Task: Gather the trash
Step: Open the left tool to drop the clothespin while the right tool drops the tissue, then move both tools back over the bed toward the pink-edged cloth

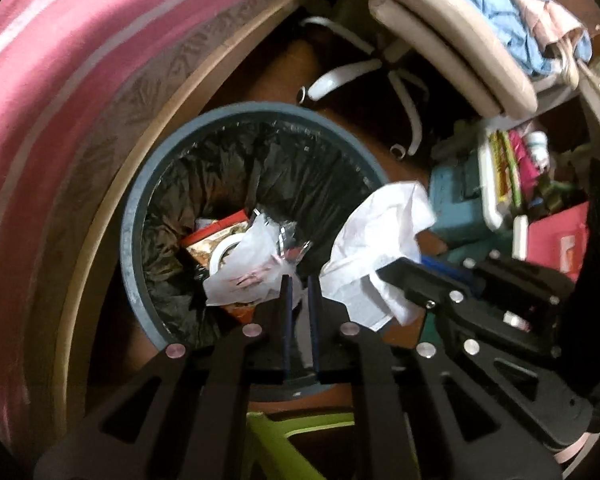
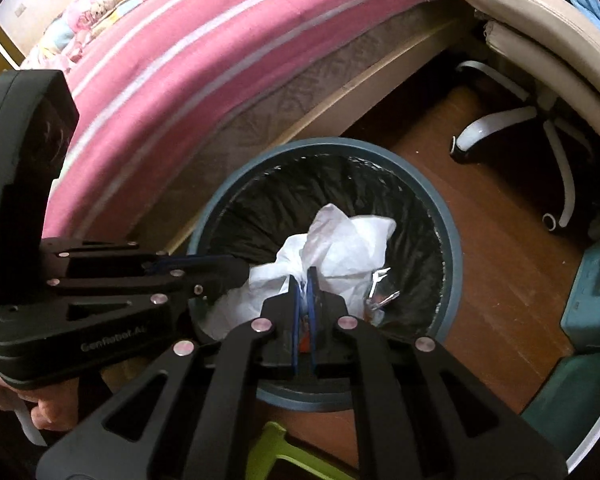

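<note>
Both my grippers hang over the round bin [image 2: 452, 240], pointing steeply down into it. The bin has a grey-blue rim and a black liner [image 1: 300, 168] and stands on the wooden floor [image 2: 500, 280] just beside the bed with its pink striped cover [image 2: 204, 60].

Left gripper [image 1: 300, 280]: fingers a narrow slit apart, nothing between them. Directly below lies a white plastic bag [image 1: 252, 256] on top of a red-edged wrapper [image 1: 216, 232] at the bottom of the liner.

Right gripper [image 2: 303, 276]: fingers nearly closed, with a fold of crumpled white paper [image 2: 340, 248] between the tips. I cannot tell whether the pads press on it or it merely sits there. The paper spreads over the bin's mouth; from the left wrist it shows at the bin's right rim.

A white-legged office chair [image 2: 540, 120] stands beyond the bin. Cluttered boxes [image 1: 460, 200] lie to the right.
</note>
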A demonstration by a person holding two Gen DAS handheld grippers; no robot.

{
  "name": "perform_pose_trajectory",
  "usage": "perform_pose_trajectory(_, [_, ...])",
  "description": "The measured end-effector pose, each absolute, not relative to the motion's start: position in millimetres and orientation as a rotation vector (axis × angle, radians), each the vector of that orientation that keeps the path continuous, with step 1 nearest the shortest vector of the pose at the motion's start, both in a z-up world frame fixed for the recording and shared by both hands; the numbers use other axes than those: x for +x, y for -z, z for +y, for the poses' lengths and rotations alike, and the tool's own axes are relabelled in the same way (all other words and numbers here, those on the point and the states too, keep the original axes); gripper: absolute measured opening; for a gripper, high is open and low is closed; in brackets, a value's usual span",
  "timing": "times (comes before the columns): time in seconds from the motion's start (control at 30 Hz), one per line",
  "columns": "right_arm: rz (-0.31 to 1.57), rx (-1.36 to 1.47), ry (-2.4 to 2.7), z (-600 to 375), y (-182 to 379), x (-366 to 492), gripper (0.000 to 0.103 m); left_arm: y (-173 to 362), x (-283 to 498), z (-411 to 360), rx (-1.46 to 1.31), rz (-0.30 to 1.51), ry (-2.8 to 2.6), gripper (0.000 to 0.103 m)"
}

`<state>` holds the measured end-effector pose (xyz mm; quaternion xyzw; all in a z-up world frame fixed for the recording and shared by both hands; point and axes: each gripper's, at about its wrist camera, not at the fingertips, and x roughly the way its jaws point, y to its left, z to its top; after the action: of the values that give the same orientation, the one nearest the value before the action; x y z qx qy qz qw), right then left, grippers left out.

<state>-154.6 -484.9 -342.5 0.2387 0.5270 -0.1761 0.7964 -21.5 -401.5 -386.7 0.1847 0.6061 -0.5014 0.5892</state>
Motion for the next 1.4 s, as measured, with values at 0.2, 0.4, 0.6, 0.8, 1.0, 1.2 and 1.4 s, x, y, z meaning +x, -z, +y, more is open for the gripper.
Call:
perform_pose_trajectory(0.2, [1.148, 0.522, 0.424, -496.4, 350.0, -162.6, 0.047, 387.9, -10.0, -396.6, 0.437, 1.379, 1.082, 0.056])
perform_pose_trajectory(0.4, [1.124, 0.548, 0.465, -499.0, 342.0, -172.1, 0.064, 370.5, -2.3, -390.2, 0.377, 1.316, 1.073, 0.077])
perform_pose_trajectory(0.6, [1.068, 0.553, 0.476, -490.1, 322.7, -173.6, 0.081, 353.5, -3.6, -383.7, 0.354, 1.283, 1.064, 0.084])
perform_pose_trajectory(0.8, [1.009, 0.462, 0.512, -472.8, 290.8, -169.7, 0.086, 327.9, -3.7, -372.7, 0.307, 1.244, 1.05, 0.086])
perform_pose_trajectory(1.0, [0.956, 0.345, 0.58, -456.7, 255.0, -165.6, 0.086, 286.6, -7.6, -355.1, 0.278, 1.097, 1.009, 0.087])
perform_pose_trajectory(1.2, [0.879, 0.343, 0.549, -447.3, 217.9, -167.1, 0.086, 244.0, -0.2, -324.2, 0.218, 0.974, 0.943, 0.087])
perform_pose_trajectory(1.4, [0.767, 0.302, 0.469, -425.9, 174.5, -153.3, 0.086, 202.7, 24.8, -276.6, 0.111, 0.944, 0.9, 0.087])
